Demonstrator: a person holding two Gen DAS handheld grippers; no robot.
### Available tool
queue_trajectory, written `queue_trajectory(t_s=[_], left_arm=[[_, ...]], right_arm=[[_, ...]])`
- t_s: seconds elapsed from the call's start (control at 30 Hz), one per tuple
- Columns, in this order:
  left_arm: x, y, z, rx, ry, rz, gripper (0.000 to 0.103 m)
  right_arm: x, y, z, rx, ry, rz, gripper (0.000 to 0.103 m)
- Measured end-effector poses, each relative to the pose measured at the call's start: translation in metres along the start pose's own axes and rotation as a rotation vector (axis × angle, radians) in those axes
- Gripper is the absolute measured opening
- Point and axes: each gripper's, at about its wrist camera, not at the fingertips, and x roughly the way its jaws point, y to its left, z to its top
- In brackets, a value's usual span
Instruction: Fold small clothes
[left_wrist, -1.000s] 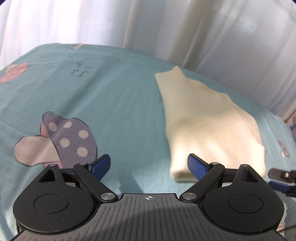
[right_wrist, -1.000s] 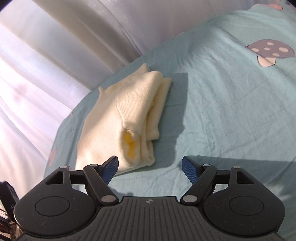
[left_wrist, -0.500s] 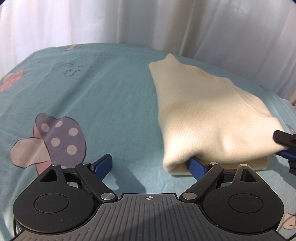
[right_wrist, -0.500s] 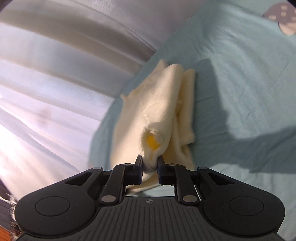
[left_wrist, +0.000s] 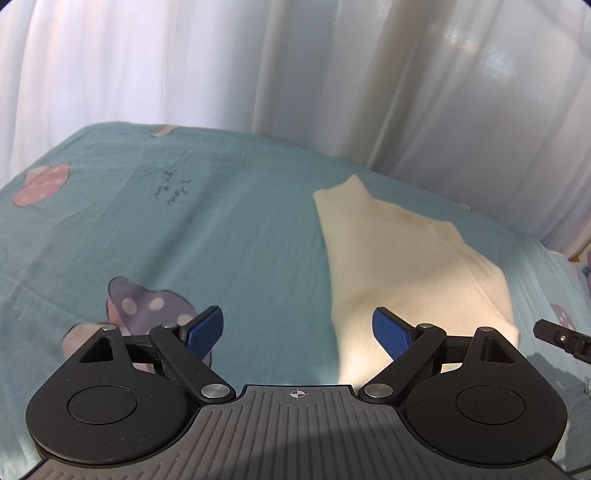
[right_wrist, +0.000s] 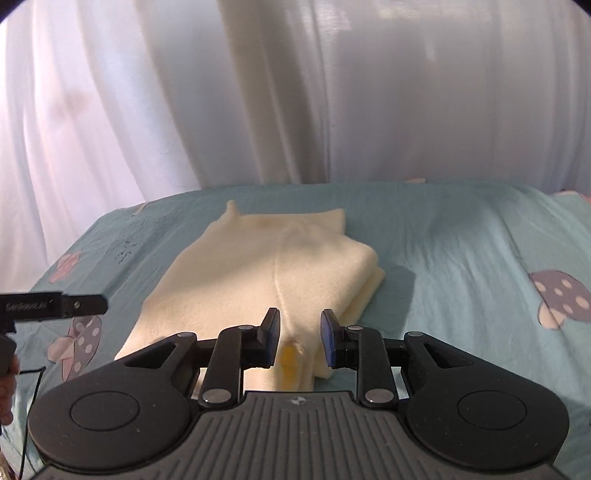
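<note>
A cream knitted garment lies folded flat on the teal bed sheet. My left gripper is open and empty; its right finger hovers over the garment's near left corner. In the right wrist view the garment lies folded just ahead, a yellow tag at its near edge. My right gripper is open by a narrow gap above that near edge and holds nothing. The left gripper's finger shows at the left edge.
White curtains hang behind the bed. The sheet has mushroom prints near my left gripper and at the right. The right gripper's finger shows at the right edge of the left wrist view.
My right gripper, shut on the garment's edge half a second ago, has let go and opened a little. The garment has been laid down flat. The left gripper has pulled back from under it.
</note>
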Motion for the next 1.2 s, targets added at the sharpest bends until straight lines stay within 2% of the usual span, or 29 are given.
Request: queue_trajectory(t_s=[0.07,0.13,0.17,0.2,0.33,0.53,0.57,0.63,0.7,0.87,1.07,1.2], left_arm=[[0.017,-0.010,0.008,0.033,-0.007,-0.001,0.092],[0.034,-0.020,0.013,0.050,0.009,-0.007,0.092],[0.043,-0.024,0.014,0.054,0.015,-0.009,0.090],[0.053,-0.029,0.013,0.061,0.032,0.009,0.090],[0.077,-0.032,0.005,0.094,0.085,0.024,0.095],[0.079,-0.018,0.005,0.039,0.123,-0.009,0.097],[0.076,-0.018,0.003,0.046,0.136,-0.004,0.097],[0.068,-0.020,-0.003,0.081,0.176,0.018,0.097],[0.056,-0.021,-0.012,0.110,0.193,0.019,0.096],[0.032,-0.035,-0.033,0.177,0.227,0.031,0.096],[0.029,-0.053,-0.042,0.231,0.250,0.064,0.100],[0.027,-0.054,-0.042,0.219,0.251,0.073,0.102]], right_arm=[[0.014,0.012,-0.002,-0.055,0.012,-0.007,0.024],[0.029,0.016,-0.008,-0.106,0.052,-0.102,0.024],[0.036,0.014,-0.013,-0.115,0.079,-0.134,0.032],[0.038,0.008,-0.016,-0.098,0.074,-0.127,0.038],[0.035,-0.005,-0.014,-0.048,0.091,-0.095,0.040],[0.031,0.007,-0.019,-0.137,0.085,-0.184,0.067],[0.026,0.009,-0.020,-0.140,0.102,-0.195,0.075],[0.014,0.009,-0.026,-0.137,0.129,-0.200,0.084],[0.001,0.009,-0.034,-0.124,0.160,-0.187,0.099],[-0.018,0.015,-0.050,-0.082,0.246,-0.150,0.099],[-0.025,0.024,-0.047,-0.088,0.252,-0.138,0.099],[-0.027,0.021,-0.043,0.003,0.242,-0.128,0.099]])
